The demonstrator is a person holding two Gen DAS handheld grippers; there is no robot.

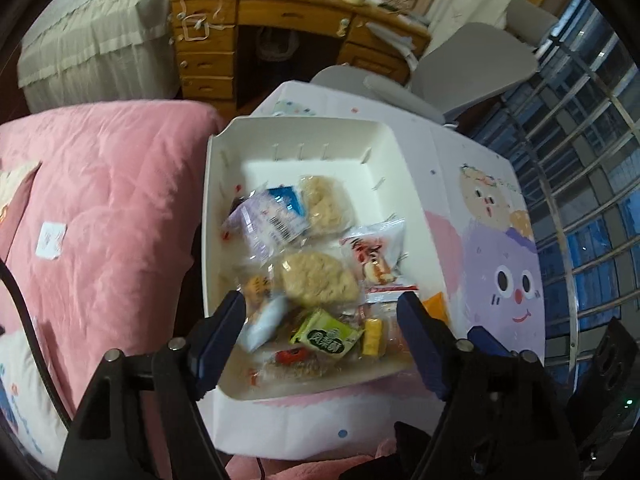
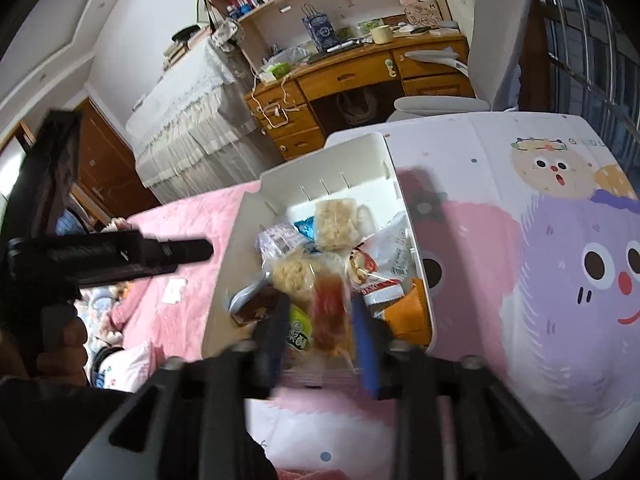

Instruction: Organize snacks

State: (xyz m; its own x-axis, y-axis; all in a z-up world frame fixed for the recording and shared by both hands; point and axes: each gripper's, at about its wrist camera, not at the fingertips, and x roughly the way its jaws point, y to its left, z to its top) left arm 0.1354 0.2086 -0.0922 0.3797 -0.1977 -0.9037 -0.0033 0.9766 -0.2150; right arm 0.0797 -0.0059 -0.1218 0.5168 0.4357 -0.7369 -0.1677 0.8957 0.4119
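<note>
The snacks sat heaped in a white bin (image 1: 224, 184) on a cartoon-printed table (image 1: 480, 208): two clear packs of pale rice cakes (image 1: 320, 280), a purple-and-blue wrapper (image 1: 264, 216), a white packet with red print (image 1: 374, 252) and a green packet (image 1: 326, 334) near the front wall. The bin stood at the table's edge, just beside a pink quilt (image 1: 112, 200).

The left gripper (image 1: 322, 320) hung over the near end of the bin, its blue jaws spread wide, nothing pressed between them; the wrappers lay loose beneath. The right gripper (image 2: 320, 320) pointed into the same end with its jaws partly apart. A reddish snack pack in clear wrap (image 2: 330, 316), blurred, stood between them, and I could not tell whether the pads gripped it.

Beyond the table stood a grey chair (image 1: 472, 64), a wooden desk (image 1: 280, 12) cluttered on top, and a bed under a frilled cream cover (image 1: 92, 48).
</note>
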